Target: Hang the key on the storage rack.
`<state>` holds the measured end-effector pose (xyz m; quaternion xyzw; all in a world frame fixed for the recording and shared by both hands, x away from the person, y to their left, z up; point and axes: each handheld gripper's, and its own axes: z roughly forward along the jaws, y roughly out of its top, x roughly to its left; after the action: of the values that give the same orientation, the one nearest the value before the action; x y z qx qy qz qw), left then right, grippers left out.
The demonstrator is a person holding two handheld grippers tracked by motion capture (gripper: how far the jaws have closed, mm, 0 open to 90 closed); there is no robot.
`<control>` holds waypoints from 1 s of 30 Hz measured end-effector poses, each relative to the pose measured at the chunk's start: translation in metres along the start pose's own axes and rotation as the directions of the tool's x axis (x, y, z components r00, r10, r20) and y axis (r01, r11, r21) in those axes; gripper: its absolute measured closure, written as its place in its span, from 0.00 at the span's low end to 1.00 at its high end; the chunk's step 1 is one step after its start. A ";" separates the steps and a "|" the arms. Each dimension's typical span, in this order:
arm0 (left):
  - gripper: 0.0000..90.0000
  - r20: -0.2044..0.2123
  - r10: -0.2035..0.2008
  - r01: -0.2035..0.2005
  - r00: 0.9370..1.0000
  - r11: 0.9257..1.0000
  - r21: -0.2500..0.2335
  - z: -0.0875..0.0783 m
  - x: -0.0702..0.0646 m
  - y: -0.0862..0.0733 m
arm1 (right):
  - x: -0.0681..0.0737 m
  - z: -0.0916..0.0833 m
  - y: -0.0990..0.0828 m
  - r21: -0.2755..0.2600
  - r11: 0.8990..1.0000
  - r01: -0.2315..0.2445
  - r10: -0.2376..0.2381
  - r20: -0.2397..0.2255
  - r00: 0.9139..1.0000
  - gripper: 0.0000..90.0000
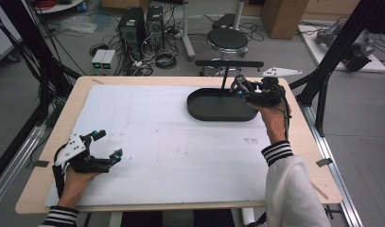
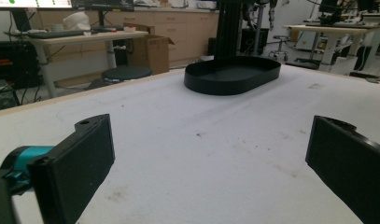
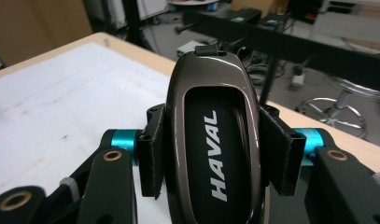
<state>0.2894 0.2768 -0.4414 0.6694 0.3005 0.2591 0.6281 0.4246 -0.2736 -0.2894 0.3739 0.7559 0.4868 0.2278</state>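
High view, near to far: left gripper (image 1: 106, 145) sits at the near-left corner of the white mat (image 1: 171, 146), jaws spread wide, nothing between them, well apart from everything else. Left gripper view confirms it: both black jaws stand far apart over bare mat, with the black oval tray (image 2: 232, 74) well ahead.

Right gripper (image 1: 240, 90) is far right, at the right end of the tray (image 1: 218, 105), over its rim or just inside; can't tell if it touches. Its jaws are pinched on a car key fob (image 3: 214, 140), one pad on each long side.

Fob is glossy dark brown-grey with a black inset panel. Long axis runs along the jaws, pointing away from the hand, with a small black key-ring loop at the far tip. White lettering on the panel reads "HAVAL", running lengthwise toward that tip.

Key relation: the tray lies below and to the left of the held fob, so the right hand is by far the nearer one. My read is that the drop into the tray is next: a short shift left over the tray floor, lower, then release. The fob's long axis is roughly in line with the tray's long axis, so it should fit without turning.
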 end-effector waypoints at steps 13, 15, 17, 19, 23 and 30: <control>0.02 -0.026 0.010 -0.011 1.000 0.999 -0.038 -0.004 0.001 -0.010 | -0.018 -0.001 0.011 -0.028 0.999 -0.028 0.031 0.096 0.995 0.53; 0.02 -0.037 0.002 -0.003 0.999 0.999 -0.042 -0.004 0.002 -0.010 | -0.021 0.000 0.014 -0.027 0.999 -0.031 0.034 0.109 0.994 0.53; 0.02 -0.048 -0.002 0.000 0.999 0.999 -0.037 -0.004 0.002 -0.010 | -0.022 0.001 0.016 -0.020 0.999 -0.036 0.038 0.118 0.992 0.53; 0.02 -0.054 0.000 -0.002 0.999 0.999 -0.040 -0.004 0.001 -0.010 | -0.024 0.002 0.019 -0.017 0.999 -0.029 0.031 0.130 0.991 0.53; 0.02 -0.057 0.006 -0.008 0.998 0.999 -0.041 -0.004 0.000 -0.011 | -0.027 0.005 0.024 -0.013 0.999 -0.031 0.032 0.147 0.989 0.53; 0.02 -0.062 0.006 -0.010 0.998 0.999 -0.053 -0.005 0.000 -0.011 | -0.030 0.017 0.027 -0.008 1.000 -0.022 0.024 0.180 0.983 0.53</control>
<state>0.2848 0.2808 -0.4523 0.6452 0.3101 0.2902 0.6351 0.4644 -0.2814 -0.2729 0.4244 0.7264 0.4558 0.2906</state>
